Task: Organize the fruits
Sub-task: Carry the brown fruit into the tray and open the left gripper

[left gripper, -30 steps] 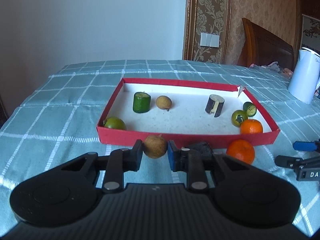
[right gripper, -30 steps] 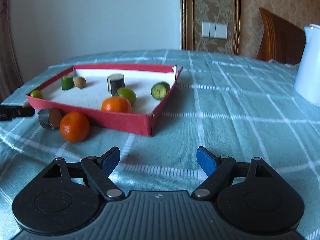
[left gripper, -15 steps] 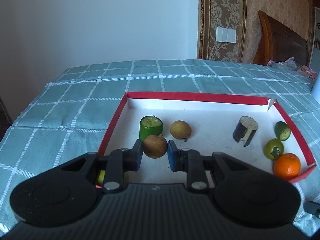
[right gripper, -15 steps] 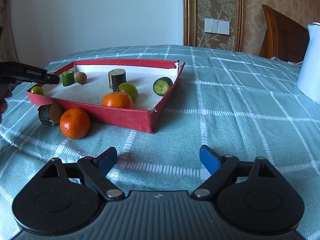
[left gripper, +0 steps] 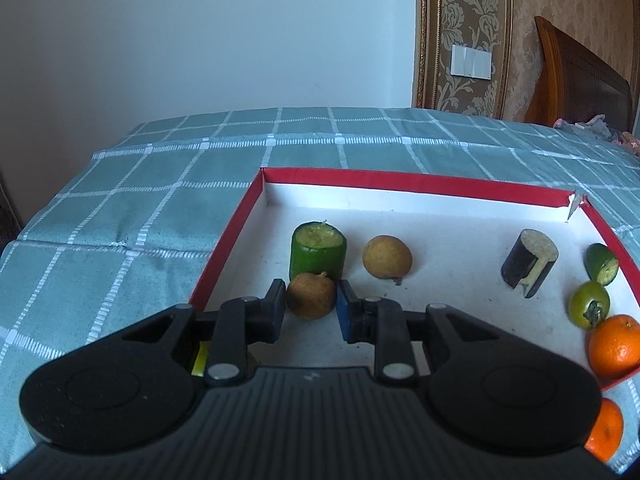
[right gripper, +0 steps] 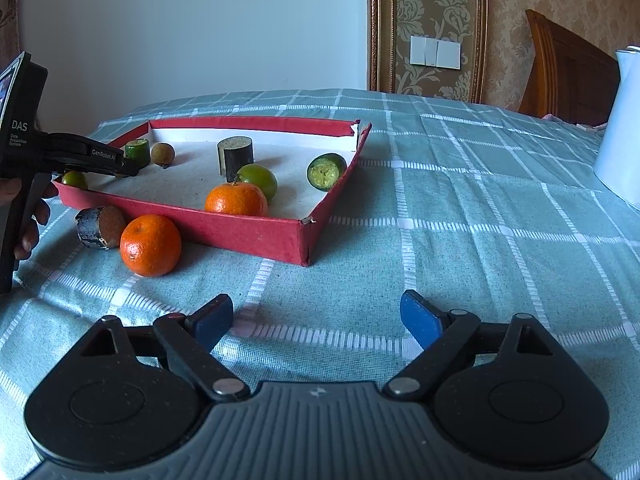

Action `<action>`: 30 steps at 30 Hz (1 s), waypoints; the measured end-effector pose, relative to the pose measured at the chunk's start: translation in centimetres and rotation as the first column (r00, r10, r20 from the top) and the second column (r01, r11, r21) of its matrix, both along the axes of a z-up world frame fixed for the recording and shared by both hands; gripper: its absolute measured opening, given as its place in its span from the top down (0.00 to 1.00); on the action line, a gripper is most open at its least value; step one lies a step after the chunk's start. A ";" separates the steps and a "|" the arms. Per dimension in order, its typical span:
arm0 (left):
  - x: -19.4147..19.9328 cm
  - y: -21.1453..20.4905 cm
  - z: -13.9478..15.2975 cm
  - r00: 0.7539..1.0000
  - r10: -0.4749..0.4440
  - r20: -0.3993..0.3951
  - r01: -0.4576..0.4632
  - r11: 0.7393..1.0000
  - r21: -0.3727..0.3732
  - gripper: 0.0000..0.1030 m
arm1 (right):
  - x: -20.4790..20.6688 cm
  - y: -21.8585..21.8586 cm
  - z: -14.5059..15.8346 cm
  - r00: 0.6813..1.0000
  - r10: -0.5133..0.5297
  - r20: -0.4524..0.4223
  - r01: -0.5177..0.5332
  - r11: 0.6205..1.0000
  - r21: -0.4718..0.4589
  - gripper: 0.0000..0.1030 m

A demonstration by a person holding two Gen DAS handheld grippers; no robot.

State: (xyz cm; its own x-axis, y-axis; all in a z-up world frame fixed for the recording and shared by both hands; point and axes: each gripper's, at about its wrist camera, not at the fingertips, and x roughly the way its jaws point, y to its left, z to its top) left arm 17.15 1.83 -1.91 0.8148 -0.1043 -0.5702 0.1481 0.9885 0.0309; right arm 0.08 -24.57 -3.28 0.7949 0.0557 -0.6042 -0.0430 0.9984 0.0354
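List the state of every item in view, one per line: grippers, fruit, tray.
left hand-held gripper: shut on the brown fruit, over the red tray
right hand-held gripper: open, nothing between its pads
red tray: open-topped, one far corner torn
orange in tray: whole, by the near wall
orange on cloth: whole, outside the tray
dark cut piece on cloth: on its side, outside
green cut cylinder: upright in the tray

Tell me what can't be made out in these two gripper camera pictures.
- Left wrist view: a yellow-green thing behind the left gripper is mostly hidden by the finger.
- Left wrist view: the lower orange mandarin outside the red cardboard tray is partly covered by the gripper body.
- Right wrist view: the white kettle is cut off by the edge.
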 end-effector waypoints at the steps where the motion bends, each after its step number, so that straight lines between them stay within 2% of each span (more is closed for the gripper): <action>1: 0.0 -0.1 -0.1 1.000 0.000 0.007 0.000 1.000 0.006 0.75 | 0.0 0.0 0.0 1.000 0.000 0.000 0.000 1.000 0.000 0.12; 10: -0.3 -0.4 -0.2 1.000 0.002 0.022 -0.002 1.000 0.024 0.72 | 0.0 0.0 0.0 1.000 0.000 0.000 0.000 1.000 0.000 0.12; 12: -0.4 -0.5 -0.2 0.999 0.016 0.033 -0.017 0.999 0.048 0.59 | 0.0 0.0 0.0 1.000 0.000 0.000 0.000 1.000 0.000 0.12; 13: -0.5 -0.5 -0.2 0.999 0.017 0.039 -0.019 0.998 0.055 0.38 | 0.0 0.0 0.0 1.000 0.000 0.000 0.000 1.000 0.000 0.12; 14: -0.6 -0.5 -0.2 0.999 0.022 0.045 -0.025 0.998 0.060 0.28 | 0.0 0.0 0.0 1.000 0.000 0.000 0.000 1.000 0.000 0.12; 19: -0.8 -0.8 -0.4 0.999 0.015 0.049 -0.019 0.996 0.086 0.27 | 0.0 0.0 0.0 1.000 0.000 0.001 0.000 1.000 0.000 0.12; 29: -1.1 -0.7 -0.3 0.998 0.013 0.058 -0.018 0.997 0.079 0.25 | 0.0 0.1 0.0 1.000 0.000 0.001 0.000 1.000 0.000 0.12; 30: -1.3 -0.7 -0.2 0.998 0.014 0.065 -0.019 0.997 0.081 0.22 | 0.1 0.1 0.0 1.000 0.000 0.001 0.000 1.000 0.000 0.12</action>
